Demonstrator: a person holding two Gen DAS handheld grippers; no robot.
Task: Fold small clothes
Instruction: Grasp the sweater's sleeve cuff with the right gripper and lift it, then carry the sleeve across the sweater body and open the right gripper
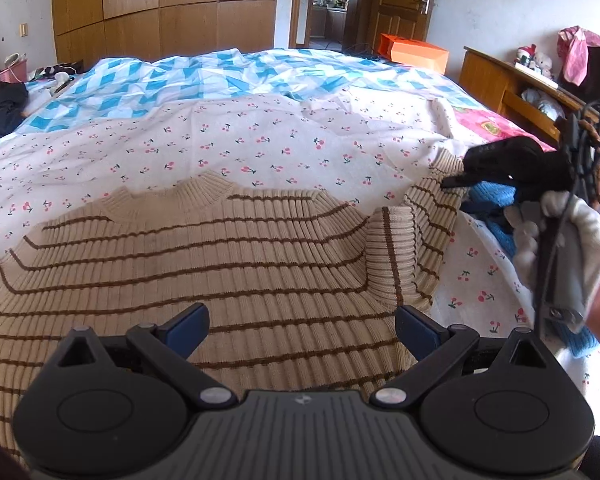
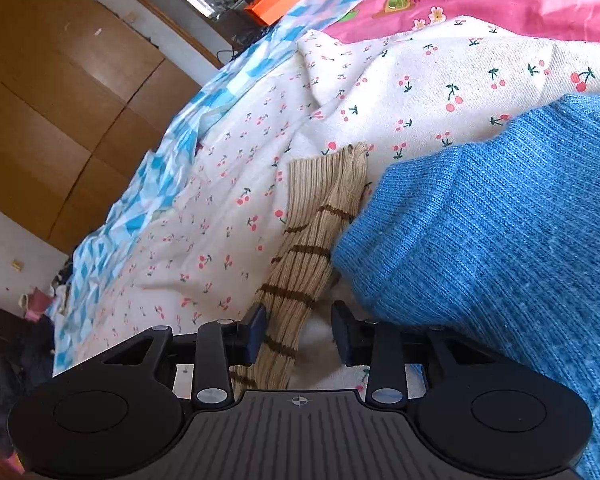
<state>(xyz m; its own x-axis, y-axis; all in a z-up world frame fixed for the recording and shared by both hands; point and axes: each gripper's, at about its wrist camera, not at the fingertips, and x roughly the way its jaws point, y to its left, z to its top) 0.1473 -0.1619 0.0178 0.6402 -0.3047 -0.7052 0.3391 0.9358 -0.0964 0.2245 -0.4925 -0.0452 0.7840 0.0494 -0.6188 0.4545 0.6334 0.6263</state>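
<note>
Bedroom interior with one large bed as the working surface, covered by a white sheet printed with small red cherries; a blue-and-white diamond-patterned cover lies on the far part of the bed, and a pink printed cloth lies at the corner nearest the wooden headboard shelf. Behind the bed stand one wooden wardrobe and one open wooden door, with one orange box beyond the bed's far edge. Two knitted garments lie on the bed. One beige ribbed sweater, crossed by thin dark-brown stripes, is spread flat on the near part of the bed, its ribbed collar toward the bed's centre; one sleeve extends from the body toward the headboard-shelf side. One blue knit garment lies bunched just beside that sleeve, overlapping its edge. Two grippers are present. Left gripper hovers over the sweater's body, its blue-padded fingers spread wide with nothing between them. Right gripper, held in a white-gloved hand, is tilted over the sleeve; its fingers are partly closed, with the striped sleeve passing through the gap. One pad lies against the sleeve's edge, while the other stands apart from it, so the knit is not pinched.
</note>
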